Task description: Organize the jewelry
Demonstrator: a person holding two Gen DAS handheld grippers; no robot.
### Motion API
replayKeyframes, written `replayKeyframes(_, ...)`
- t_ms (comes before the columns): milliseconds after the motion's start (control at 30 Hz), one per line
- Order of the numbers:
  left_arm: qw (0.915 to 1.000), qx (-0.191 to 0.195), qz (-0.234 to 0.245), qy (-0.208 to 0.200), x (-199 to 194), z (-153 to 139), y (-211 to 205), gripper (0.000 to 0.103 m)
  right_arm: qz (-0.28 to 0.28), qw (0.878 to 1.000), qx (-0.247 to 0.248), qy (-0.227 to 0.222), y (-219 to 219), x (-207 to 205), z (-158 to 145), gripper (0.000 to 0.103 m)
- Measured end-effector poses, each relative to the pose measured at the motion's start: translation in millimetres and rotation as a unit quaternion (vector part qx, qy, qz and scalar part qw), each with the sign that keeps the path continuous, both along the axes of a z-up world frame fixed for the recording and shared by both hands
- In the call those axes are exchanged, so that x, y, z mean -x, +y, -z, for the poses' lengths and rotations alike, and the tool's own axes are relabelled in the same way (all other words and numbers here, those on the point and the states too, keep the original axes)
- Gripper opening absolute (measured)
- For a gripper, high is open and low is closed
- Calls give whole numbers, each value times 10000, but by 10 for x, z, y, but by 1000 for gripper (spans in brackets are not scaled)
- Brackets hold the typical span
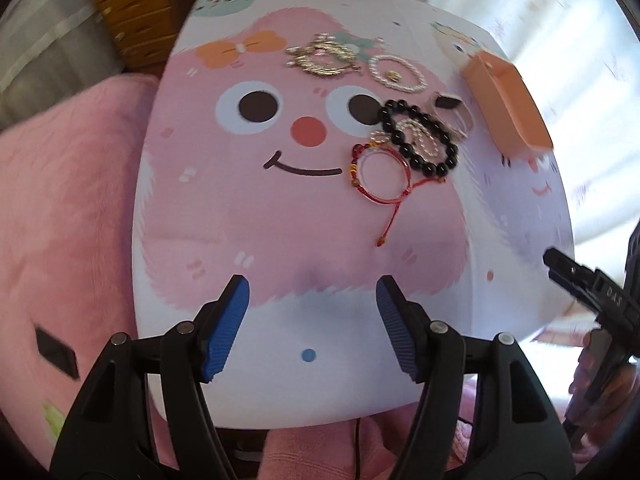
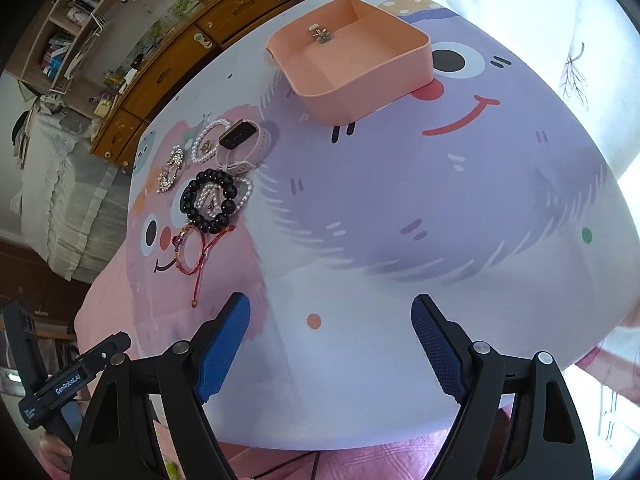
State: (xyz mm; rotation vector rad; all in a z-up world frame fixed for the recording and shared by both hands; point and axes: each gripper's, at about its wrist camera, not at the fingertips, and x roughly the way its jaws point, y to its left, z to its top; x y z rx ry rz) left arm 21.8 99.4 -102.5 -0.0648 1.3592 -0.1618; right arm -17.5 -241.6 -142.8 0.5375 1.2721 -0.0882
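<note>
Both your grippers, left [image 1: 312, 312] and right [image 2: 332, 332], hang with fingers apart, holding nothing. The jewelry sits at eleven o'clock from the right one; the tray [image 2: 384, 68] at twelve. The black bead bracelet [image 2: 208, 202] looks light, slippery and loose on its string: pinch across one side of the ring.

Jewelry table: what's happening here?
A person holds a two-finger gripper in each hand over a cartoon-print table. The left gripper and right gripper are both open and empty. One small silver piece already lies in the orange tray. The black bead bracelet, red cord bracelet, pearl bracelets, rhinestone piece and watch lie on the table beside the tray.
</note>
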Motion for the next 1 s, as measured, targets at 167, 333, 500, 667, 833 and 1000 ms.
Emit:
replayKeyframes(167,9943,-43,1056,-152,-79,-29,-111,75,47,9998,144,-145,314,168,-135,84)
replayKeyframes(333,9862,49,1639,-209,-227,-10,-266,80,-288,9956,743,-487,489,70,-395,89)
replayKeyframes(500,9820,-13,1885,-131,-414,184,-452,80,-1643,9712,1465,-917,803,-167,-567,90)
replayKeyframes(667,9674,-397,2446,-515,-532,403,-741,80,-3061,9179,2210,-1222,1137,-376,-440,90)
replayKeyframes(833,9467,-591,3078,-744,-611,599,-984,80,-3852,8862,2113,-1473,1222,-505,-170,90)
replayKeyframes(1000,9415,-523,3233,-791,-711,705,-1039,80,-4052,8828,1748,-1613,1142,-696,92,90)
